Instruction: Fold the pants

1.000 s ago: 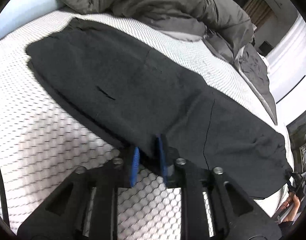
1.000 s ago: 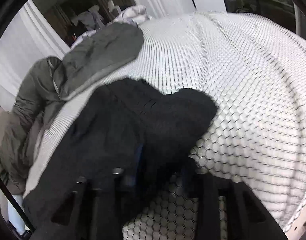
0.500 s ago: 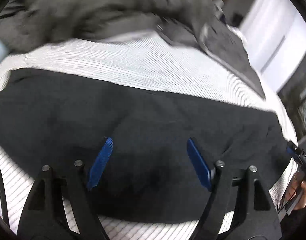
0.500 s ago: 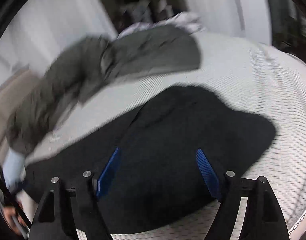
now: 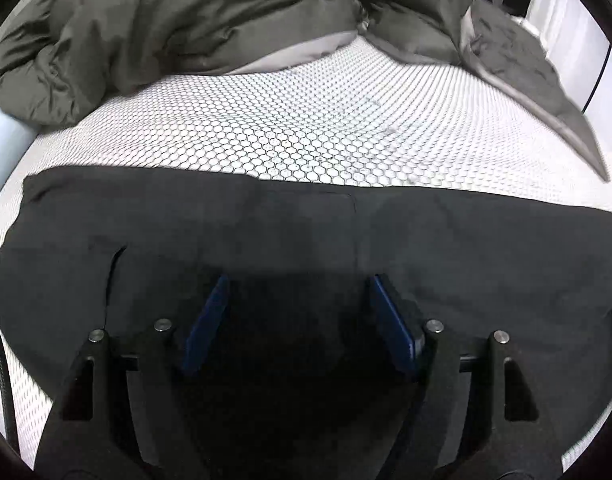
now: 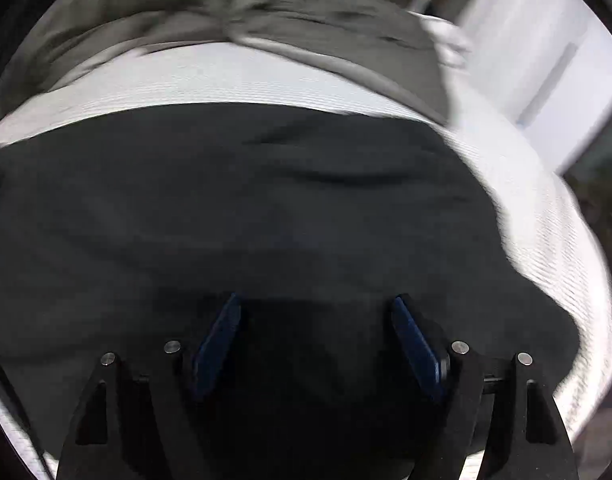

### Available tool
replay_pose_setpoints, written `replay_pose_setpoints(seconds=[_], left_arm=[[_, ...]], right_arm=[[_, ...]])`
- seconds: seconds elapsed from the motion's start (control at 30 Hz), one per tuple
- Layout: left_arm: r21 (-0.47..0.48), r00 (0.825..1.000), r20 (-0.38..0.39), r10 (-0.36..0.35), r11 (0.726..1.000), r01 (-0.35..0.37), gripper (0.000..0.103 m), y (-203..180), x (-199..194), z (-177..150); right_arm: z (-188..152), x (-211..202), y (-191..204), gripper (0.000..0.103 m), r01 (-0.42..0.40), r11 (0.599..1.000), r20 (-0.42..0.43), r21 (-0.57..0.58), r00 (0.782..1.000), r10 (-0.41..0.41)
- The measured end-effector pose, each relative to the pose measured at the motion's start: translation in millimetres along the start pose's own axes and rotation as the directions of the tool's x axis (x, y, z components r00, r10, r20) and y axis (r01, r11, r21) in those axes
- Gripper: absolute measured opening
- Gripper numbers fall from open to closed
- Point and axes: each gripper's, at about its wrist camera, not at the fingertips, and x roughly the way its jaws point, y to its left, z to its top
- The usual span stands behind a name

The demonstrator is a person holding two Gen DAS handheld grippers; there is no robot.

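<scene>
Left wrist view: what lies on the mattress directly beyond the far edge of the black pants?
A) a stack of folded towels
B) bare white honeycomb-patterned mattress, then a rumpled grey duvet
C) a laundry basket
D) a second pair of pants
B: past the pants the white honeycomb mattress is bare, and a rumpled grey duvet is heaped along its far side.

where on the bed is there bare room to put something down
The free patch is the white mattress strip between the black pants and the bunched grey duvet. The duvet crowds the far side and the pants fill the near side under both grippers.
</scene>
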Motion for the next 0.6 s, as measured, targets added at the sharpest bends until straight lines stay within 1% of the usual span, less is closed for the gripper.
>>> replay_pose_setpoints(seconds=[0.07,0.1,0.17,0.2,0.23,0.27,0.3,0.37,0.4,0.43,0.5,0.53,0.6], left_arm=[[0.011,0.998,0.025,-0.051,0.999,0.05,0.07,-9.1,-18.0,-9.9],[0.025,0.996,0.028,-0.079,0.997,0.078,0.07,-16.0,-26.2,-17.4],[0.084,0.984,0.019,-0.178,0.981,0.176,0.072,-43.8,-45.0,-36.0],[0.107,0.979,0.019,-0.202,0.974,0.199,0.077,-52.1,-51.1,-44.3],[0.154,0.972,0.016,-0.235,0.961,0.23,0.084,-65.5,-58.6,-54.5],[0.201,0.967,0.015,-0.256,0.948,0.248,0.085,-78.8,-64.5,-64.3],[0.256,0.965,0.01,-0.262,0.934,0.251,0.085,-91.9,-68.9,-73.8],[0.324,0.97,0.001,-0.242,0.918,0.228,0.085,-109.5,-71.4,-90.5],[0.335,0.971,-0.018,-0.237,0.914,0.229,0.085,-113.2,-68.9,-97.5],[0.33,0.97,-0.043,-0.239,0.913,0.239,0.085,-114.7,-65.1,-103.5],[0.295,0.97,-0.069,-0.235,0.924,0.245,0.085,-109.9,-53.1,-110.1],[0.283,0.969,-0.068,-0.239,0.926,0.249,0.087,-107.5,-48.4,-109.9],[0.277,0.964,-0.067,-0.256,0.924,0.265,0.088,-102.9,-46.8,-108.6]], right_arm=[[-3.5,-13.3,-7.6,0.078,-0.037,0.998,0.028,0.042,0.999,0.036],[-7.1,-19.4,-7.5,0.078,-0.06,0.998,0.035,0.038,0.998,0.059],[-13.7,-36.4,16.8,0.078,-0.165,0.985,0.056,-0.042,0.984,0.168],[-16.2,-44.5,33.2,0.079,-0.221,0.97,0.065,-0.098,0.971,0.228],[-18.5,-52.9,55.6,0.079,-0.271,0.947,0.067,-0.17,0.956,0.286],[-20.4,-56.9,71.0,0.079,-0.294,0.931,0.061,-0.217,0.948,0.314],[-24.2,-60.9,91.0,0.079,-0.321,0.907,0.044,-0.272,0.937,0.345],[-32.0,-63.1,111.8,0.079,-0.359,0.875,0.015,-0.325,0.923,0.384],[-34.5,-63.4,117.5,0.079,-0.368,0.865,0.005,-0.341,0.919,0.394],[-37.5,-60.6,119.1,0.079,-0.366,0.86,-0.002,-0.355,0.921,0.391],[-42.4,-54.9,101.5,0.079,-0.344,0.873,-0.005,-0.346,0.931,0.365],[-40.3,-50.4,80.1,0.079,-0.301,0.902,0.001,-0.31,0.949,0.316],[-43.1,-38.4,40.6,0.082,-0.243,0.946,0.009,-0.215,0.968,0.25]])
